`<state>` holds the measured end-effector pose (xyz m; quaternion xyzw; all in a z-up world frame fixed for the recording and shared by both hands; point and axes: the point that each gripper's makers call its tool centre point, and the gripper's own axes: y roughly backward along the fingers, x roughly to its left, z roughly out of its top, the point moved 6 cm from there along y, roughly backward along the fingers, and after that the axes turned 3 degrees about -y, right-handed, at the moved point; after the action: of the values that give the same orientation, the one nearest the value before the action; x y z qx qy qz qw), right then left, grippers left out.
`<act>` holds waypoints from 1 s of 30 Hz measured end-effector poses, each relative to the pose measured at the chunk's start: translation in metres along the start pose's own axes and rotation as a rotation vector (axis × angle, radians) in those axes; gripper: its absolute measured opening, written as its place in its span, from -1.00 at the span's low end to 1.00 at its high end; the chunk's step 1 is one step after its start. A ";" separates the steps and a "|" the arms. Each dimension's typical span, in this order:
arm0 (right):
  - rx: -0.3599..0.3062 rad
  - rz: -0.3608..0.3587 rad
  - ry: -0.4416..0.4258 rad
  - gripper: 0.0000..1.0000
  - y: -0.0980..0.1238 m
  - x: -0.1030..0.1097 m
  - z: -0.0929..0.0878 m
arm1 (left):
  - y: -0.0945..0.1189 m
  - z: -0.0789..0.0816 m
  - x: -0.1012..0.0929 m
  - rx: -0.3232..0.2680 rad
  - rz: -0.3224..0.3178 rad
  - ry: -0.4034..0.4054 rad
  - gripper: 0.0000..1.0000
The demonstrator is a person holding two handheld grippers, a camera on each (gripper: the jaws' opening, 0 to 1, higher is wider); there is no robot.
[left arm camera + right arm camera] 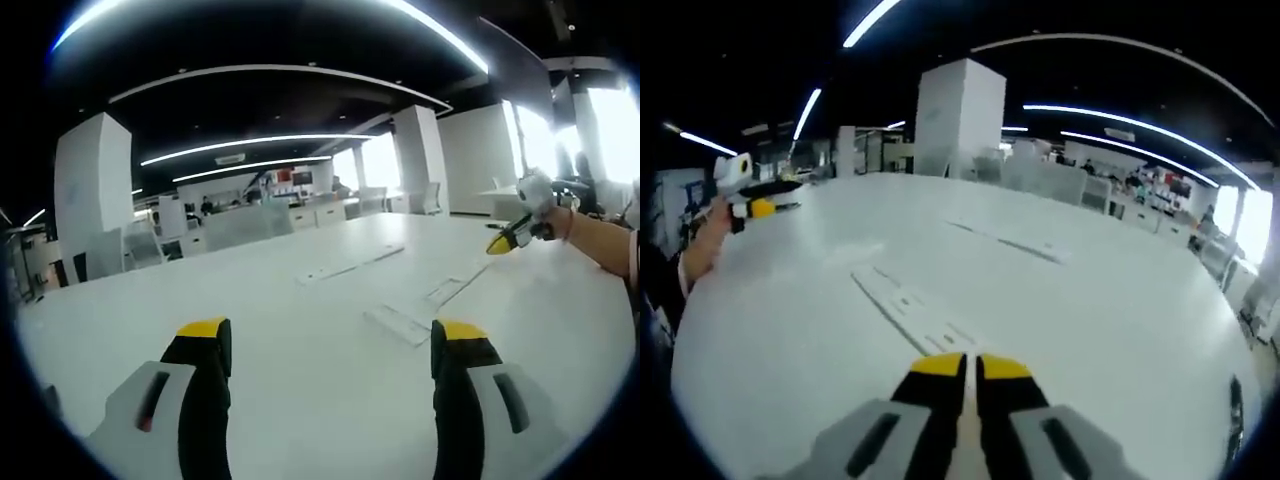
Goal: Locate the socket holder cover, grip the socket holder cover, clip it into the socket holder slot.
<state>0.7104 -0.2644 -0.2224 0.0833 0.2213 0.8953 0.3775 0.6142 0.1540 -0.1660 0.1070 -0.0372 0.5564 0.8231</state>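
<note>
Still locating: nothing gripped, both hand-held grippers hanging above the white table (300, 400). Left hand-held gripper (330, 345) spread wide, nothing between its yellow-tipped jaws. Right hand-held gripper (971, 367) pressed together, tips nearly touching, pinching nothing.

Lying flat on the table just ahead of the left hand-held gripper, slightly toward its right jaw: a small pale rectangular piece (397, 324), probably the socket holder cover, its long axis running diagonally away from the right jaw and leftward. Beyond it, a further flat plate (447, 290) and a long flush strip (350, 265), likely the socket holder slots.

Directly ahead of the right hand-held gripper, reaching almost to its tips: a long narrow strip (905, 305) with small rectangular openings, long axis pointing away and to the left. Another strip (1025, 245) farther off, to the right.

Next move, as a judgement: opening the right jaws or lowering the left ones over the loose piece, aligning across its short side, closing on its edges. Flat, thin profile calling for a low, careful approach.
</note>
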 end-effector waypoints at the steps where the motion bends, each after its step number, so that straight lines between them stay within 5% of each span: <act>1: -0.007 -0.016 -0.008 -0.86 -0.001 -0.001 0.000 | 0.000 0.000 0.000 -0.002 0.001 0.000 0.61; 16: 0.036 -0.137 0.002 -0.92 -0.008 -0.003 -0.009 | -0.001 0.001 0.000 -0.007 0.002 0.008 0.61; 30: 0.070 -0.129 0.032 -0.92 -0.012 0.000 -0.013 | -0.002 -0.001 -0.003 0.002 -0.004 0.006 0.60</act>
<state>0.7140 -0.2608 -0.2393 0.0677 0.2631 0.8622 0.4276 0.6146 0.1512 -0.1672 0.1064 -0.0338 0.5549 0.8244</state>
